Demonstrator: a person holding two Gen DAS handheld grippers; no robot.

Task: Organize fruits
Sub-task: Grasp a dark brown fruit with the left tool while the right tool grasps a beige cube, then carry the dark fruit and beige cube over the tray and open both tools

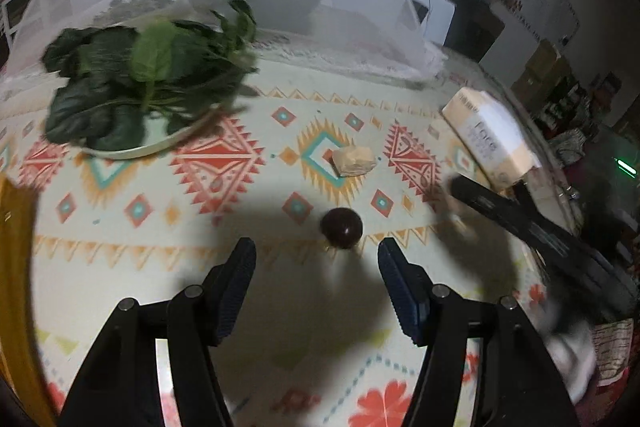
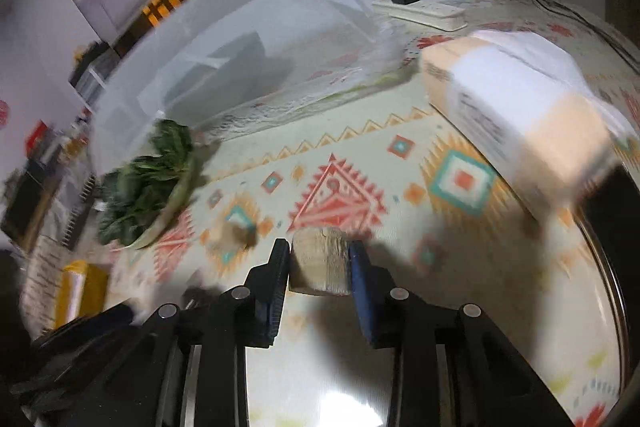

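My right gripper (image 2: 319,261) pinches a pale tan chunk (image 2: 319,259) for sorting; my left gripper (image 1: 316,259) spreads toward a dark round fruit (image 1: 341,227).

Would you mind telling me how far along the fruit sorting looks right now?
Nothing looks sorted yet. In hand: the right gripper is shut on a pale tan chunk. The left gripper is open just short of a dark round fruit on the tablecloth. Left: that fruit and another tan chunk lying loose farther back.
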